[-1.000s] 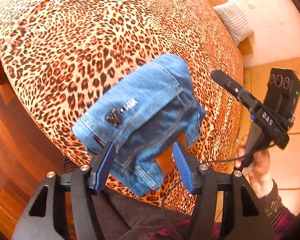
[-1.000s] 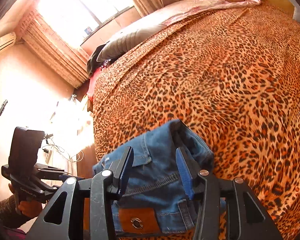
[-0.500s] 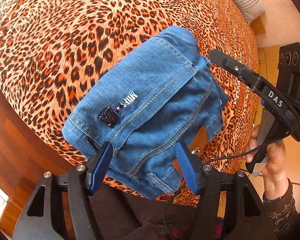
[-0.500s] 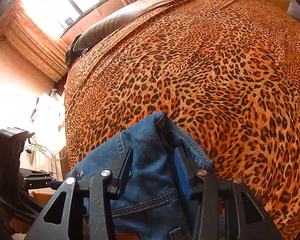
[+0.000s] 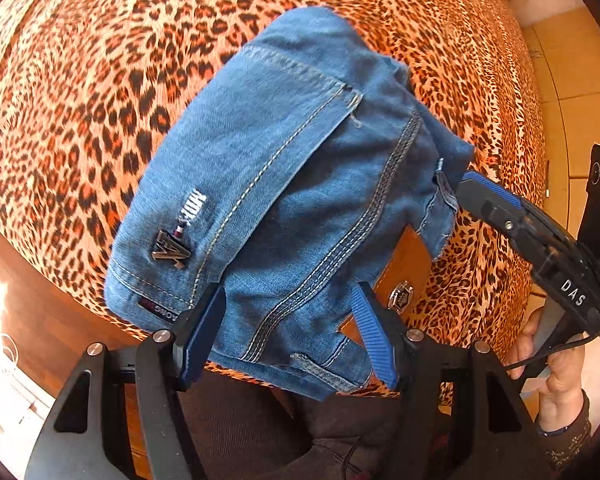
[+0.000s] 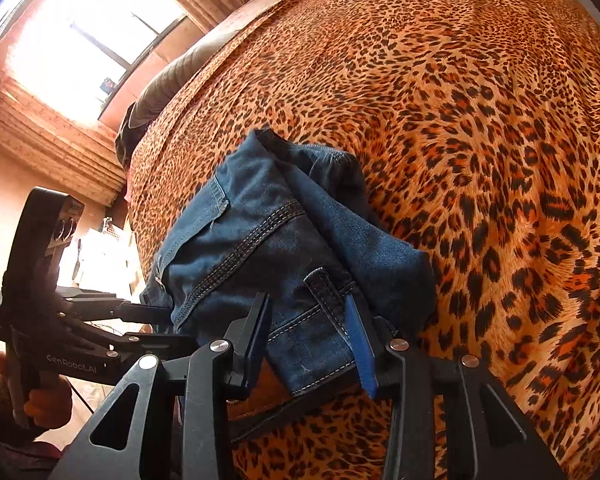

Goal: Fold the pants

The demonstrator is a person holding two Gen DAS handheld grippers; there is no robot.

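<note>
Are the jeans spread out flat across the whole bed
No, the jeans sit as a small folded bundle near the edge of the leopard-print bed cover.

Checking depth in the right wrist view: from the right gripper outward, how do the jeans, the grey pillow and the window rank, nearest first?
1. Jeans, between the right gripper jaws, which are closing.
2. Grey pillow, upper left at the bed's far edge.
3. Window, top left, behind the pillow.

One folded pair of jeans [image 5: 284,184] lying on one leopard-print bed [image 5: 80,92]; two grippers showing, left gripper [image 5: 288,332] and right gripper [image 6: 312,344], each bearing two fingers; one window [image 6: 88,40] showing.
</note>
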